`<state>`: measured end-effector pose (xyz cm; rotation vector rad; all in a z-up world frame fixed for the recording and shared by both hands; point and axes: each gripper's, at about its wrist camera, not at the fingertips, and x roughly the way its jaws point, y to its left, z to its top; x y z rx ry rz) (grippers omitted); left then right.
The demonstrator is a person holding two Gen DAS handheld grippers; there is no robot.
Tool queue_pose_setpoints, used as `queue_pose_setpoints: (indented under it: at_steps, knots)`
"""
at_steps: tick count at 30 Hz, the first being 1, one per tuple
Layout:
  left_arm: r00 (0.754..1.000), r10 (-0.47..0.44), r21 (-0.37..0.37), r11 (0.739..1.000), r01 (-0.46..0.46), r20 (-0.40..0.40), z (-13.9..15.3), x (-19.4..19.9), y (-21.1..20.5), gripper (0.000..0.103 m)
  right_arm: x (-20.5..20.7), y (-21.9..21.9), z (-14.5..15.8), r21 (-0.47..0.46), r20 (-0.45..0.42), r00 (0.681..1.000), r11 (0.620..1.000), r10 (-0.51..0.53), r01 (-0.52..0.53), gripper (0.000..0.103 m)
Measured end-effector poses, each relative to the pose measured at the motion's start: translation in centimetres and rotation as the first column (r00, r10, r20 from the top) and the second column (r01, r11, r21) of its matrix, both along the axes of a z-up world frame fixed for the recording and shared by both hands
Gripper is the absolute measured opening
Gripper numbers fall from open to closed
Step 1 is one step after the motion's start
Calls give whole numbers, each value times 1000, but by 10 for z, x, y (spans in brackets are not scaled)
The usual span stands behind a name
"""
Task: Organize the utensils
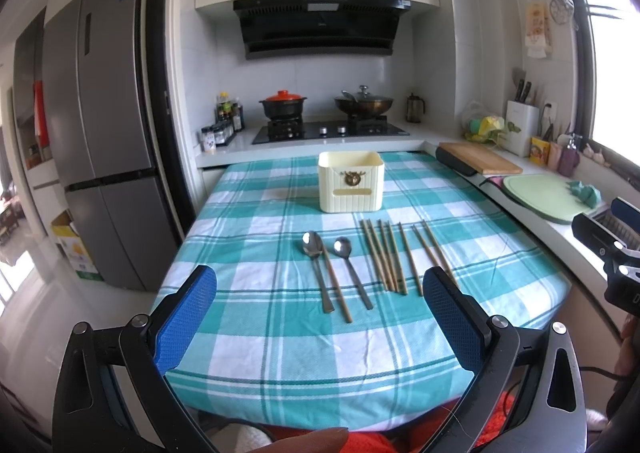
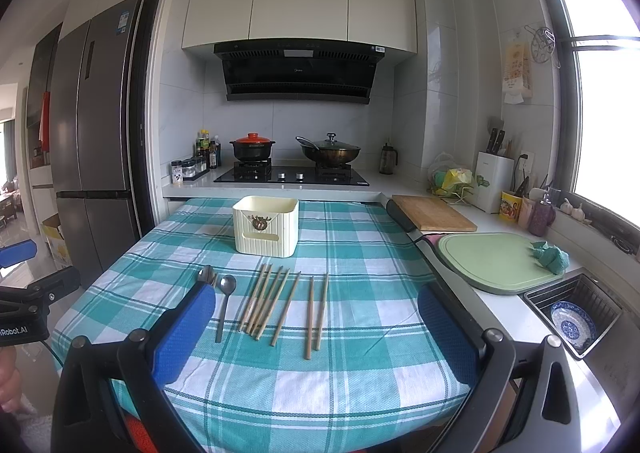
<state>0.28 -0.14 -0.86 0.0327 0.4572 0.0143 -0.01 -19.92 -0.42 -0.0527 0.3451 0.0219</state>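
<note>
A cream utensil holder [image 1: 351,181] [image 2: 266,225] stands upright at the far middle of the teal checked tablecloth [image 1: 260,353] [image 2: 360,373]. In front of it lie two metal spoons [image 1: 318,269] [image 2: 225,305] and several wooden chopsticks [image 1: 386,261] [image 2: 276,301], side by side. One chopstick lies between the spoons in the left wrist view. My left gripper [image 1: 320,293] is open and empty above the near table edge. My right gripper [image 2: 316,313] is open and empty, near the chopsticks. Its left finger hides part of one spoon.
A counter runs along the right with a wooden board [image 2: 434,213], a green cutting board [image 2: 496,261] and a sink rack holding a blue bowl [image 2: 572,319]. A stove with two pots [image 2: 292,169] is behind the table. A fridge [image 1: 100,125] stands left.
</note>
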Motion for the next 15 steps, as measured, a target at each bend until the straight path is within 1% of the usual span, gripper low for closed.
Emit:
queue_pose_setpoints:
  at_steps: [6, 8, 15]
  knots:
    - [1000, 2, -4, 1000, -2, -2, -3, -3, 2, 103, 0, 1, 0, 2, 1, 1000, 1000, -1, 1, 103]
    - [1000, -1, 0, 1000, 1, -1, 0, 0, 0, 103, 0, -1, 0, 2, 1, 1000, 1000, -1, 1, 103]
    - [1000, 0, -2, 1000, 0, -1, -6, 0, -3, 103, 0, -1, 0, 2, -2, 1000, 1000, 0, 0, 103]
